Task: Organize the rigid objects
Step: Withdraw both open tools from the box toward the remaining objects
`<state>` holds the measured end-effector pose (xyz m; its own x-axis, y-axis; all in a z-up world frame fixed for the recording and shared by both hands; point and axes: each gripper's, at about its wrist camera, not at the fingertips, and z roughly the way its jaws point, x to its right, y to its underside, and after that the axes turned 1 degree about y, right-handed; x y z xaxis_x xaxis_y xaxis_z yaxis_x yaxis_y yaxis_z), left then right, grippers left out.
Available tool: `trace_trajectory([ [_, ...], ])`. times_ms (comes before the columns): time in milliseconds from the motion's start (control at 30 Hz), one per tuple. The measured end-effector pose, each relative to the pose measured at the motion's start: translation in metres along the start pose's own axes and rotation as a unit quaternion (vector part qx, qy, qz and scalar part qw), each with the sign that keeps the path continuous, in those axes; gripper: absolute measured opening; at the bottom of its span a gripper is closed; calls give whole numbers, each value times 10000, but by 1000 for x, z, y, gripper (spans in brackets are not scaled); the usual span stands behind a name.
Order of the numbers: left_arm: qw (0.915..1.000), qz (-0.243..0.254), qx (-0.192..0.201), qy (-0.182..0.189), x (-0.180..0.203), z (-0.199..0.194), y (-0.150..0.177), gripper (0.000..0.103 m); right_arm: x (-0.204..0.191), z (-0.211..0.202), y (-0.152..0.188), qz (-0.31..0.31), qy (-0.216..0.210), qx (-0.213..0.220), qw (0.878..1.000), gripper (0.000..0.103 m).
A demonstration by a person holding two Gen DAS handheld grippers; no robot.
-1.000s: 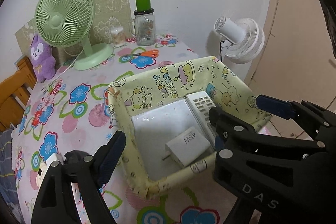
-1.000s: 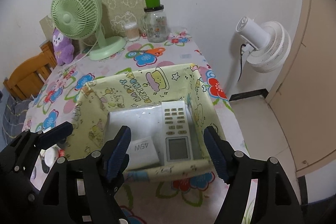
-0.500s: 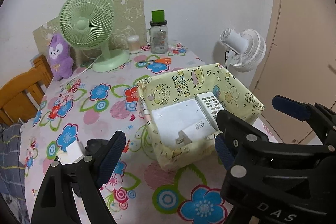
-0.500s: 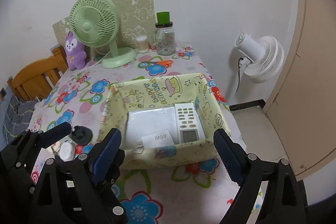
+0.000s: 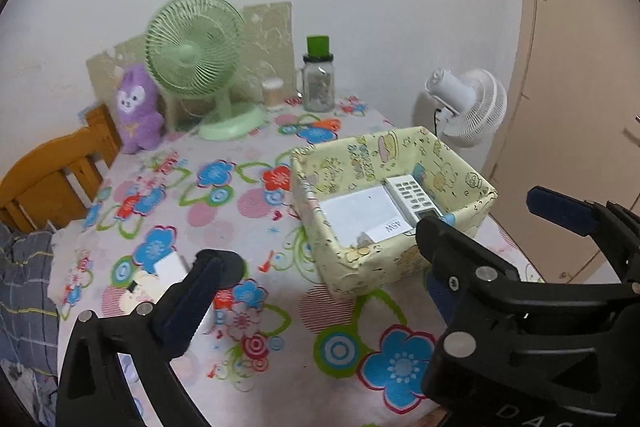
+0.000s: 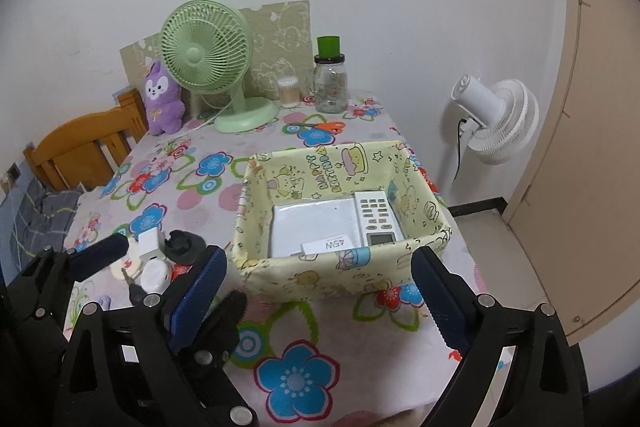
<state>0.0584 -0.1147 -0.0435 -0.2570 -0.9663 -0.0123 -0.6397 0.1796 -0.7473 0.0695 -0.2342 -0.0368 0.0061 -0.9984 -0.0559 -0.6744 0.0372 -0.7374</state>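
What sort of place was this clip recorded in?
Most likely a room in a home: a table under a flowered tablecloth against a plain wall, with a green desk fan, a purple plush toy and a wooden chair beside it.

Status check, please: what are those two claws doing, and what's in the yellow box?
Left gripper and right gripper opening, nothing between. Yellow cartoon-print box holds white remote, white charger. Nothing in the way.

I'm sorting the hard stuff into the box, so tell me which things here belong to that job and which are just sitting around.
Part of the job:
- yellow box
- remote control and white charger, already inside
- small white and black items left of the box, on the table

Just lying about:
- green fan
- purple plush toy
- glass jar
- scissors
- white fan
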Motion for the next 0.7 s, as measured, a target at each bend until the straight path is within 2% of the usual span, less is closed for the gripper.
trace_trajectory([
  [533,9998,-99,134,-86,-17,-37,26,103,-30,-36,25,-155,-100,240,9995,99],
  [700,9996,-142,203,-147,-25,-48,34,103,-41,-45,31,-239,-308,322,9987,101],
])
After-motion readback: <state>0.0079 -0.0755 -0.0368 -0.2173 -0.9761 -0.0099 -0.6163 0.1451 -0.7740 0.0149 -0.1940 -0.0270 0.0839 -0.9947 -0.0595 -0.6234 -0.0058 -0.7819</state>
